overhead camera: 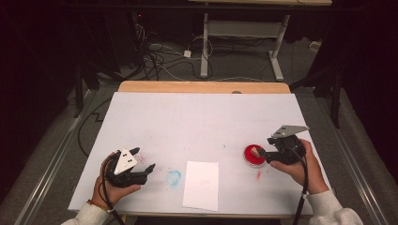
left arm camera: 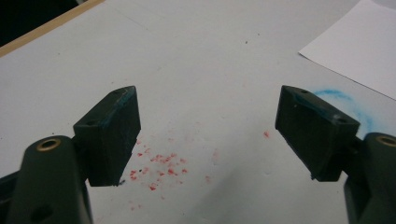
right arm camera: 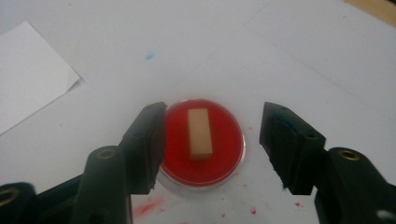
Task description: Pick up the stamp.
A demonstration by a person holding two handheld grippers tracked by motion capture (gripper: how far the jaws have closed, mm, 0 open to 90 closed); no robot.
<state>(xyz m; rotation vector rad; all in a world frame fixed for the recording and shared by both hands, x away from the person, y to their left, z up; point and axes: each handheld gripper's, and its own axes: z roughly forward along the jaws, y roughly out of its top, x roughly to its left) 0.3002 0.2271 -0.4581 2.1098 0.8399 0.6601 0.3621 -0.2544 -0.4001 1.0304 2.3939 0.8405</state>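
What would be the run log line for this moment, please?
right gripper: open, jaws astride wooden block in red dish | left gripper: open, empty | paper: flat on table

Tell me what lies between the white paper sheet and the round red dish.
Bare white table cover, in the high view, between the white paper sheet and the round red dish.

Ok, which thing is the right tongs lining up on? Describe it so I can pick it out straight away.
Start from the white-covered table and go to its near right part, just ahead of the right tongs. There sits a round red shallow dish with a small tan rectangular block lying in its middle. The white paper sheet nearby is flat and square-cornered; this is the only round red thing.
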